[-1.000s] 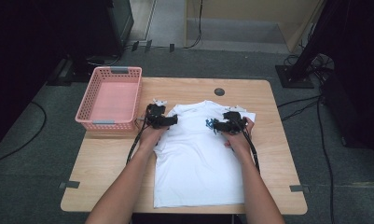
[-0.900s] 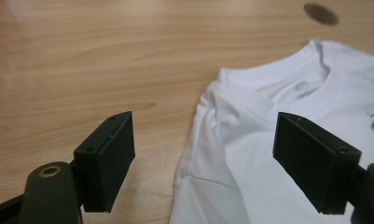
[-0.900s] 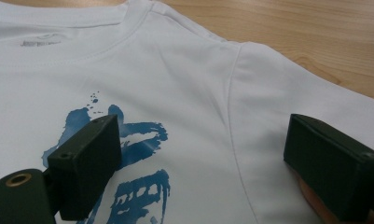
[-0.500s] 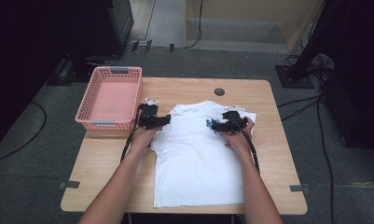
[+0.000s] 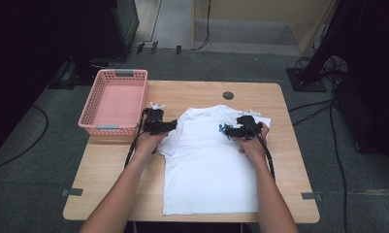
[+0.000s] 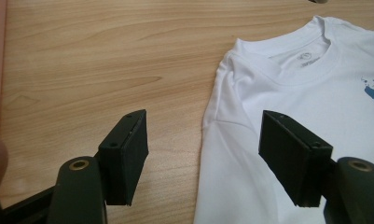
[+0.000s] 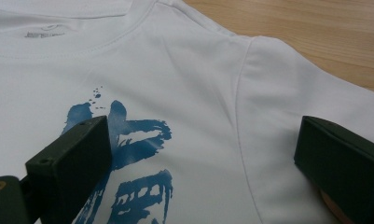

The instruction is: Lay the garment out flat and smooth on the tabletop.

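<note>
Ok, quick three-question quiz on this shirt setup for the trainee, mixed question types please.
1. True or false: the white T-shirt lies flat on the table with its collar away from the person.
2. Multiple choice: what stands at the table's far left corner? A) a pink basket B) a metal bowl C) a cardboard box
3. Fill in: the print on the shirt's chest is ____ in colour.

Key: 1 true. 2 A, the pink basket. 3 blue; the print shows between the open right tongs. The left tongs are open too, over the shirt's edge.
</note>
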